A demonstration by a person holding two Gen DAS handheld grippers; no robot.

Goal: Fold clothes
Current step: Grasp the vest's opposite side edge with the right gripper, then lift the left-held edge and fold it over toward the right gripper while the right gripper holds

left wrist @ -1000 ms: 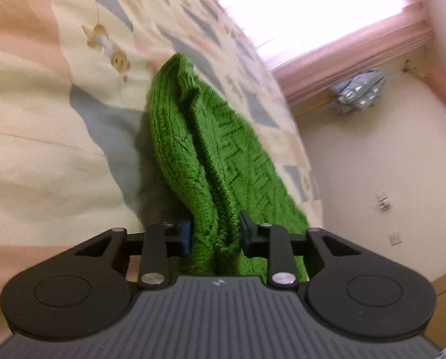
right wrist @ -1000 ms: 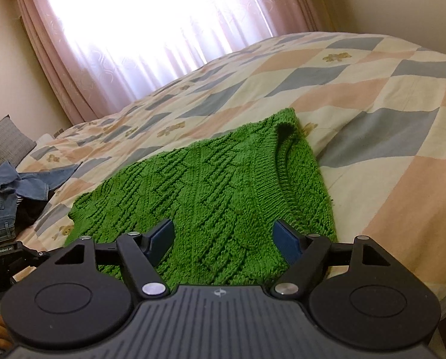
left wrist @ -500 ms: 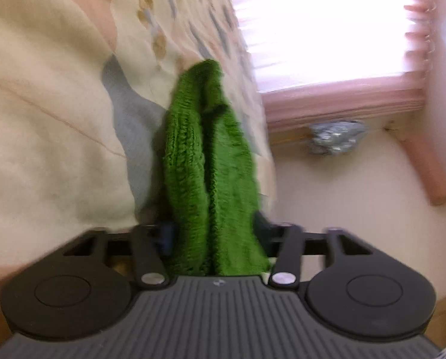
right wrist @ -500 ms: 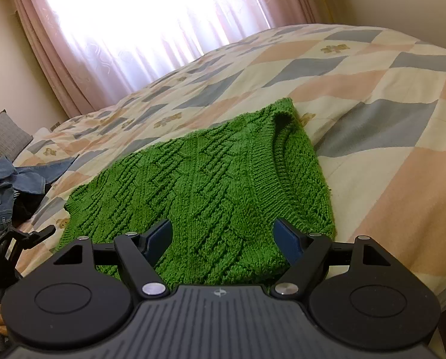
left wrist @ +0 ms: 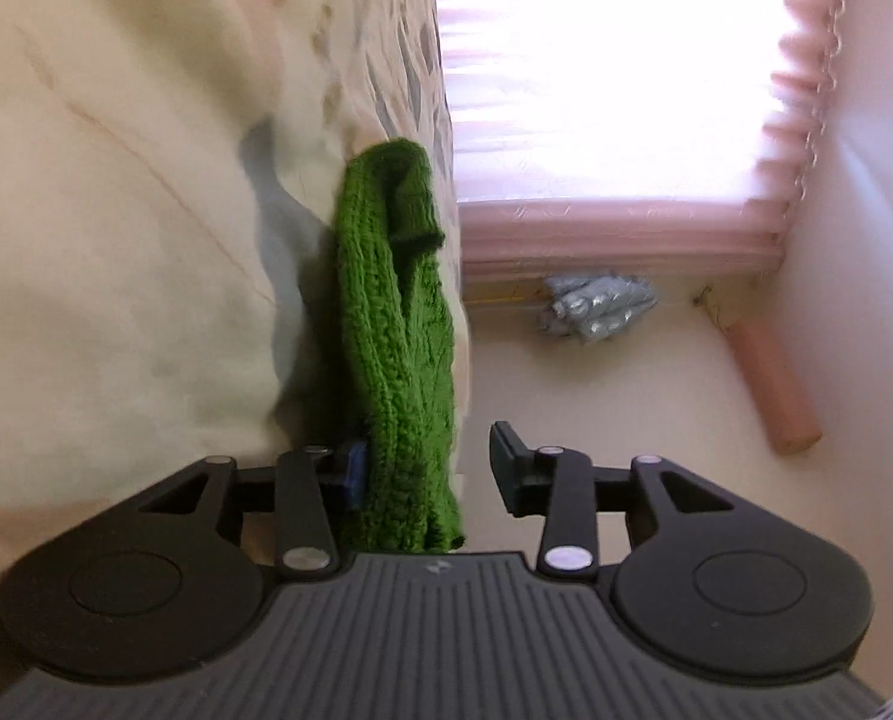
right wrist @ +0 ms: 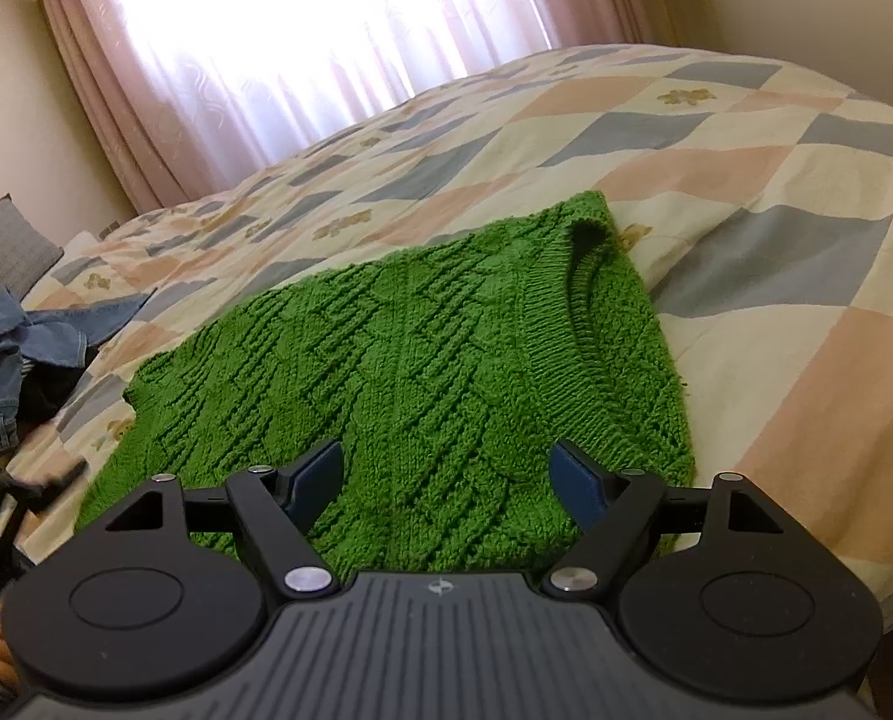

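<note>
Since a second ago our left gripper point(left wrist: 425, 468) has let go: its jaws now stand apart, the sweater point(right wrist: 410, 372) touching only one pad. Our right gripper point(right wrist: 446, 480) hovers wide over the sweater, folded flat on the bed point(right wrist: 776, 192).

patchwork quilt point(right wrist: 716, 180), pink curtains point(right wrist: 164, 120), denim heap point(right wrist: 2, 372), grey cushion point(right wrist: 2, 240).

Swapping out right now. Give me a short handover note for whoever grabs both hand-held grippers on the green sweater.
Left hand-held gripper: open, a fold of the green sweater between its fingers, touching only one pad.
Right hand-held gripper: open, empty, low over the sweater's near edge.
Sweater lies on the patchwork quilt, collar to the right; jeans heaped at the left.
Done: appears folded once.
Left: finish folding, likely the jeans next.
</note>
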